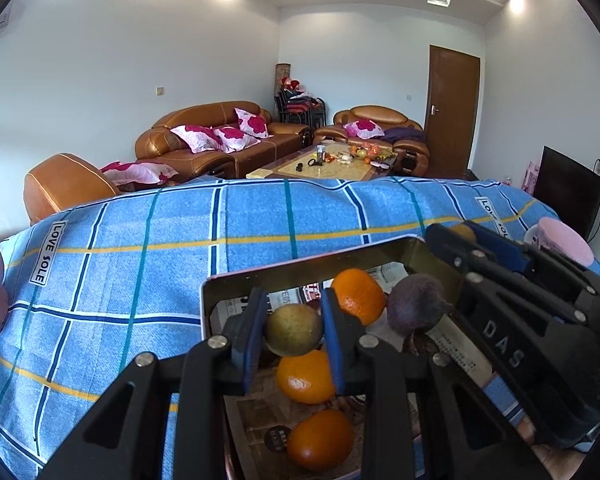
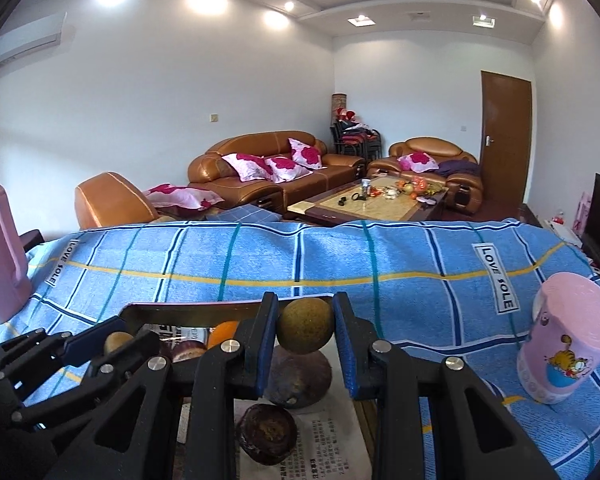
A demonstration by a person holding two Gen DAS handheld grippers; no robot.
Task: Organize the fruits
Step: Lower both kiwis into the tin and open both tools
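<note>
My left gripper (image 1: 293,330) is shut on a round yellow-green fruit (image 1: 293,330), held above a metal tray (image 1: 300,270) lined with newspaper. Three oranges (image 1: 358,294) (image 1: 306,376) (image 1: 320,444) and a purple fruit (image 1: 416,304) lie in the tray. My right gripper (image 2: 305,328) is shut on another yellow-green round fruit (image 2: 305,328), above two dark brown fruits (image 2: 300,376) (image 2: 266,432) on newspaper. The right gripper also shows at the right of the left wrist view (image 1: 460,236), holding its fruit. The left gripper shows at the lower left of the right wrist view (image 2: 116,342).
The tray sits on a table under a blue plaid cloth (image 1: 140,272). A pink cup with a cartoon cat (image 2: 568,340) stands at the right. A pink object (image 2: 0,256) stands at the left edge. Brown sofas (image 1: 220,136) and a coffee table (image 1: 332,160) lie beyond.
</note>
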